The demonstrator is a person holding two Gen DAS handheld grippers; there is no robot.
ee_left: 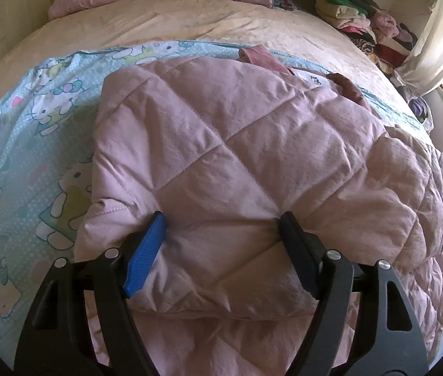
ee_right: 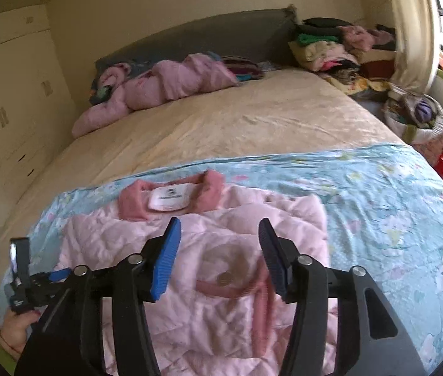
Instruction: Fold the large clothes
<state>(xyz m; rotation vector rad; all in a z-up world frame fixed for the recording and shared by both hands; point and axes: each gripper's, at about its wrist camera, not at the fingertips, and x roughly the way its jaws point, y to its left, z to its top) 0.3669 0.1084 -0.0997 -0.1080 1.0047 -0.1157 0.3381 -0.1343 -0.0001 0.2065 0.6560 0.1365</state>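
A pink quilted jacket [ee_left: 237, 163] is laid folded on the blue cartoon sheet [ee_left: 33, 119] at the near end of the bed [ee_right: 221, 119]. The left tongs [ee_left: 221, 219] are pressed on its folded edge; the right tongs [ee_right: 219, 244] are held apart above it, gripping nothing.

1. A home bedroom: a wide bed [ee_right: 221, 119] with a grey headboard [ee_right: 196, 37]
2. Cartoon-print sheet [ee_right: 393, 194] across its foot
3. Cream built-in wardrobe [ee_right: 11, 94] alongside
4. Piled clothes [ee_right: 340, 50] and a curtain [ee_right: 415, 25] by the window
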